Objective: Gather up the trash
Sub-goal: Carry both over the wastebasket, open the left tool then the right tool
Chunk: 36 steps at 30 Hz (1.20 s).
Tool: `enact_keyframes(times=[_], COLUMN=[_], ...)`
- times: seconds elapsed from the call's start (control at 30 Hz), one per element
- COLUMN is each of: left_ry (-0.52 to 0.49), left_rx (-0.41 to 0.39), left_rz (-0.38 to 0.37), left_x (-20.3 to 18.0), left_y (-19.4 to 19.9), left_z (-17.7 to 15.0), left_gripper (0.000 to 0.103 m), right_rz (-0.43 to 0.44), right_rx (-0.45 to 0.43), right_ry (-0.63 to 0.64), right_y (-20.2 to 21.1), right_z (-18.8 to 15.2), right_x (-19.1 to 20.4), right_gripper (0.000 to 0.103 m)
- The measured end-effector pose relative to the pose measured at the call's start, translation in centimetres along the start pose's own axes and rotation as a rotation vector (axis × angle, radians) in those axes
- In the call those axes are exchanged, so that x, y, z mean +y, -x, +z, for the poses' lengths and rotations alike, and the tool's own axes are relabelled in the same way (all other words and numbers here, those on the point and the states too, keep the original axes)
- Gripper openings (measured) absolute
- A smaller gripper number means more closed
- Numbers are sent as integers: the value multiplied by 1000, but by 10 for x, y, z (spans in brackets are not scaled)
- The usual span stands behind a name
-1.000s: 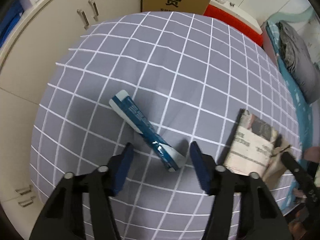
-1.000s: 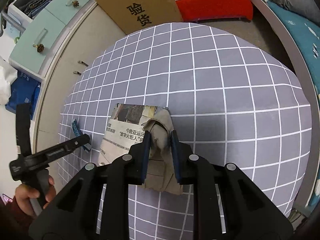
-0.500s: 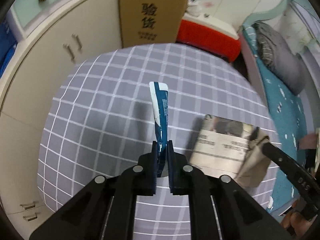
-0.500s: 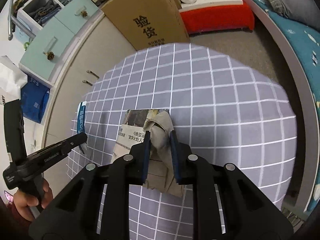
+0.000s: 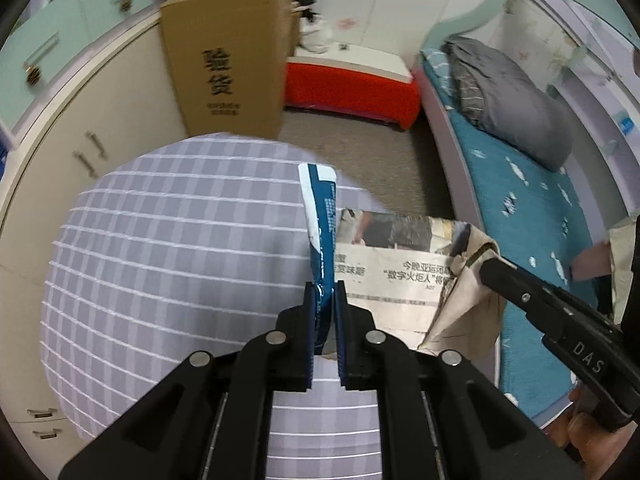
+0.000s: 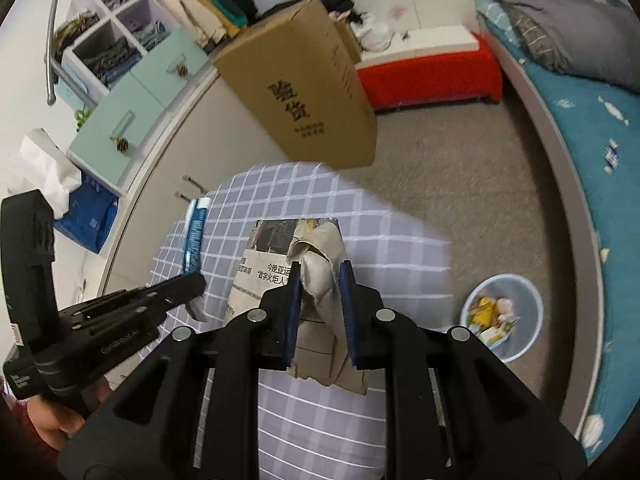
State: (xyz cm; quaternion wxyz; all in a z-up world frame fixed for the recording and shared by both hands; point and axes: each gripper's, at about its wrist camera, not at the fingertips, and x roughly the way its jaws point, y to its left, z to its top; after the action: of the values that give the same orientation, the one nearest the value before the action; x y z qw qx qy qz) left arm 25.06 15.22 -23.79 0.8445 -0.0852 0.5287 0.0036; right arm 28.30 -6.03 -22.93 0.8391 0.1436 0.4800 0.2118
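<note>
right claw [image 6: 319, 280] view only: trash basket [image 6: 534, 300]

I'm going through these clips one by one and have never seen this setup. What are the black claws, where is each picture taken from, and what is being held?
No robot here: a person holds a two-finger gripper in each hand, and a fisheye camera on each looks along its fingers. In the left wrist view, the left gripper is shut on a blue and white wrapper. In the right wrist view, the right gripper is shut on a crumpled folded newspaper. Both pieces are held above a table with a grey checked cloth, which looks otherwise bare. On the floor to the right stands a round trash basket with litter inside, probably where both go.
</note>
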Motion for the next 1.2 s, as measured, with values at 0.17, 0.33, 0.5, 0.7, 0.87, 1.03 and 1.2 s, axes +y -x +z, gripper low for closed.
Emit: enact_keyframes(times=[0.17, 0.33, 0.5, 0.7, 0.87, 1.03, 1.2], left_ry=[-54, -132, -200, -270, -300, -310, -305], left_rx=[4, 17, 45, 89, 112, 166, 148], left_rz=[-33, -85, -122, -144, -154, -175, -149], left_x=[-81, -162, -223, -274, -293, -306, -307], left_y=[-10, -24, -40, -62, -71, -83, -84], left_z=[3, 8, 10, 13, 12, 16, 19], left_gripper=[8, 8, 8, 9, 9, 22, 55], right_rz=[-38, -107, -185, -242, -276, -294, -291], right_rx=[-62, -123, -187, -244, -275, -292, -283], right_ry=[-38, -104, -173, -248, -295, -320, -325], right_y=[47, 93, 132, 163, 178, 184, 181], right_z=[11, 13, 12, 11, 9, 11, 12], right_x=[-61, -125, -180, -229, -257, -270, -271], right_gripper=[19, 19, 19, 19, 19, 19, 19])
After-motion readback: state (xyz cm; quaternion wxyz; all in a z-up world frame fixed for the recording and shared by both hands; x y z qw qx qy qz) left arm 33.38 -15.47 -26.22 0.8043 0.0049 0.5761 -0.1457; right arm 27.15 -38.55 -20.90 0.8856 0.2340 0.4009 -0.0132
